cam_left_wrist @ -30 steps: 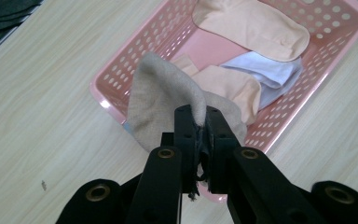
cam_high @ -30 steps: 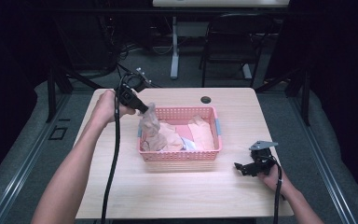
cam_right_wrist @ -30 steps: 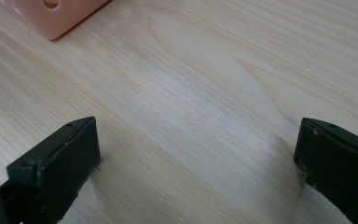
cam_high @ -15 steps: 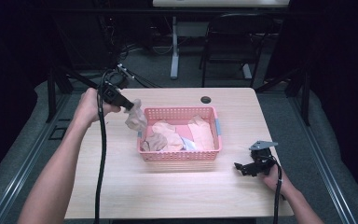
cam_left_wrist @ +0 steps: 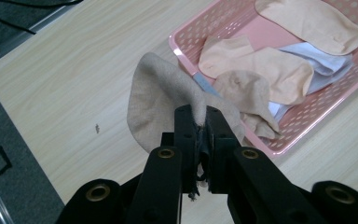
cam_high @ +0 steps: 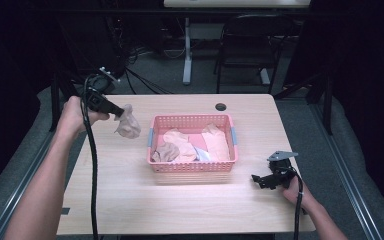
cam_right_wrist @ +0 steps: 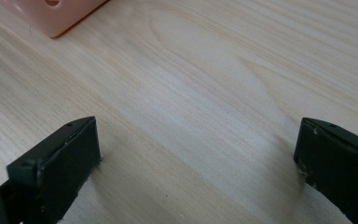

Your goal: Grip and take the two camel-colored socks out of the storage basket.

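The left gripper (cam_high: 114, 109) is clamped on a tan sock (cam_high: 127, 123), hung left of the basket (cam_high: 190, 167), apart from it; bare table (cam_high: 130, 180) lies below.

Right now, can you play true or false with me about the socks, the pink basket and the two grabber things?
1. The left gripper pinches a beige fabric sock. True.
2. That sock lies inside the pink plastic basket. False: it hangs above the wooden table, to the left of the basket.
3. The right gripper holds a white sock. False: its jaws are wide apart with nothing between them, low over the table.
4. Some peach-coloured socks lie in the basket. True.
5. The basket stands on the floor. False: it stands on the table.
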The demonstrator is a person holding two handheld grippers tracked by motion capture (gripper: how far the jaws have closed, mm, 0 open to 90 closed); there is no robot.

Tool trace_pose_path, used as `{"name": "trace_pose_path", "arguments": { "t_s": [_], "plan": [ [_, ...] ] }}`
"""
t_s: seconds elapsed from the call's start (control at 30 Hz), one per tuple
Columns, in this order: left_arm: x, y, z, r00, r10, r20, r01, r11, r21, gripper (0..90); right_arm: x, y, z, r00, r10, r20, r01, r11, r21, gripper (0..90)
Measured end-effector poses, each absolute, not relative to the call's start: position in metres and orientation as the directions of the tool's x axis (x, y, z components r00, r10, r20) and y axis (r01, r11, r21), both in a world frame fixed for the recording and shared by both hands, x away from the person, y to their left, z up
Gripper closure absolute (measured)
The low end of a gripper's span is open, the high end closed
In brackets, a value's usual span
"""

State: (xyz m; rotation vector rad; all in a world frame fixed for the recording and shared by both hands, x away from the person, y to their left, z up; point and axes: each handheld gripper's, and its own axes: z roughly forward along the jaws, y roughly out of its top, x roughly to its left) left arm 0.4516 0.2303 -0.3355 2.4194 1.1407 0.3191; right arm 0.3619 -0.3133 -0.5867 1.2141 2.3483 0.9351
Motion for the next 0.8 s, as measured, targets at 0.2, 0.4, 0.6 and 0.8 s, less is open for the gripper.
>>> {"name": "trace_pose_path", "arguments": {
  "t_s": [0.2,0.4,0.6,0.8],
  "plan": [
    [0.449,0.245,-0.337,0.608,0.794,0.016,0.689,-0.537,0.487,85.3,0.362,-0.313,-0.586,-0.584,0.812,-0.001,0.594,0.428,0.681,0.0],
    [0.449,0.255,-0.340,0.592,0.805,0.020,0.703,-0.529,0.475,85.3,0.362,-0.313,-0.587,-0.581,0.814,0.003,0.593,0.421,0.687,0.0],
    [0.450,0.265,-0.352,0.572,0.820,0.011,0.726,-0.512,0.459,85.3,0.362,-0.313,-0.587,-0.582,0.814,0.002,0.592,0.421,0.687,0.0],
    [0.452,0.277,-0.369,0.548,0.837,-0.008,0.755,-0.490,0.436,85.3,0.362,-0.313,-0.586,-0.587,0.810,-0.002,0.591,0.430,0.683,0.0]
  ]
}}
